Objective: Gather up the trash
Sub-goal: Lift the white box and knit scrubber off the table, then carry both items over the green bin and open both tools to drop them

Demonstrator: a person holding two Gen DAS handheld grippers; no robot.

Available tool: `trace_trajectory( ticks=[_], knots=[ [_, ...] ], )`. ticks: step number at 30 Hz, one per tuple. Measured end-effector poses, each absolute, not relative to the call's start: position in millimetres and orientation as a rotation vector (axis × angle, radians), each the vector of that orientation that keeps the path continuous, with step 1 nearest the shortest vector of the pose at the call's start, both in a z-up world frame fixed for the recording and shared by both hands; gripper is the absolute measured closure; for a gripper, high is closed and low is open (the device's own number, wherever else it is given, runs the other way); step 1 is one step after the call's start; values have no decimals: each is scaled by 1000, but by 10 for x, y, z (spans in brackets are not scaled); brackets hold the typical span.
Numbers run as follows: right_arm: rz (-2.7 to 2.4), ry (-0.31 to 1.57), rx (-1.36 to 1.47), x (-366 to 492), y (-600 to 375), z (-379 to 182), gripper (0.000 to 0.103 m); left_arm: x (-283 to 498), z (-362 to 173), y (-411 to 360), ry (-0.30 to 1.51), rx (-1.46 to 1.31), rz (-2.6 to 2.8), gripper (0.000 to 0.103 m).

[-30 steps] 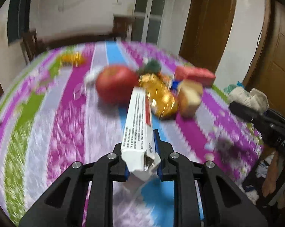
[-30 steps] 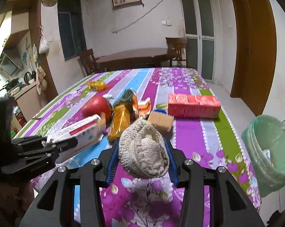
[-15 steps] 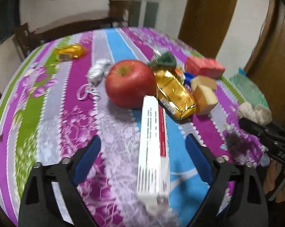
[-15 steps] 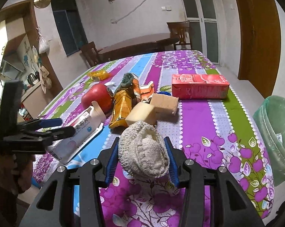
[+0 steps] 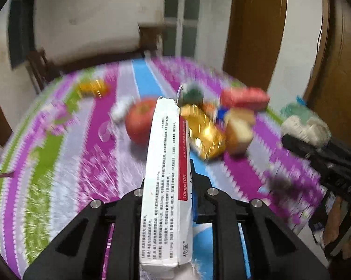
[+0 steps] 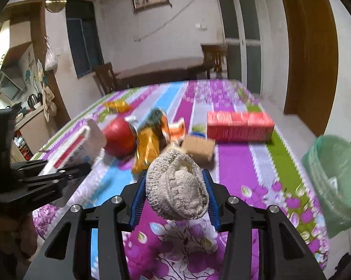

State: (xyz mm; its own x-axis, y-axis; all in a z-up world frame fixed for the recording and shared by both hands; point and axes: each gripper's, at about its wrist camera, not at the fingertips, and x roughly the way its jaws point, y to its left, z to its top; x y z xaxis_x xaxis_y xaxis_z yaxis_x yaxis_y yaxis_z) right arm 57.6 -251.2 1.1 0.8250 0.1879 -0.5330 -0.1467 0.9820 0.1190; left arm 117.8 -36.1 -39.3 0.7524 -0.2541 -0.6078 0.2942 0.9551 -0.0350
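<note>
My left gripper [image 5: 167,184] is shut on a long white and red medicine box [image 5: 167,175] and holds it above the striped tablecloth [image 5: 86,144]. The box also shows in the right wrist view [image 6: 79,144]. My right gripper [image 6: 175,186] is shut on a grey-white knitted rag [image 6: 177,184], also seen at the right of the left wrist view [image 5: 303,127]. A green-bagged trash bin [image 6: 336,182] stands off the table's right side.
On the table lie a red apple [image 6: 119,136], a gold snack bag [image 6: 147,149], a red carton [image 6: 239,126], a tan block [image 6: 198,148], an orange wrapper [image 6: 117,105] and a white crumpled scrap [image 5: 120,108]. Chairs, another table and doors stand behind.
Half a second ago the left jaws stood wide open around the box lying on the table; now they are shut on it and it is lifted. The right gripper keeps the rag.
</note>
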Motion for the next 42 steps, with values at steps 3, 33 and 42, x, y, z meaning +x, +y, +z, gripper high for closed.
trace_trajectory(
  ticks=[3,33,42],
  knots=[
    [161,487,47,468,-2436,233,57,929,-148,-408,511,50,-267,87],
    [-42,390,31,370,-3231,1091,56,1192,383,-1240,352,7,-395,87],
    [-192,482,50,474,-4309,1140,56,1530,403,-2247,434,42,-581,87]
  ],
)
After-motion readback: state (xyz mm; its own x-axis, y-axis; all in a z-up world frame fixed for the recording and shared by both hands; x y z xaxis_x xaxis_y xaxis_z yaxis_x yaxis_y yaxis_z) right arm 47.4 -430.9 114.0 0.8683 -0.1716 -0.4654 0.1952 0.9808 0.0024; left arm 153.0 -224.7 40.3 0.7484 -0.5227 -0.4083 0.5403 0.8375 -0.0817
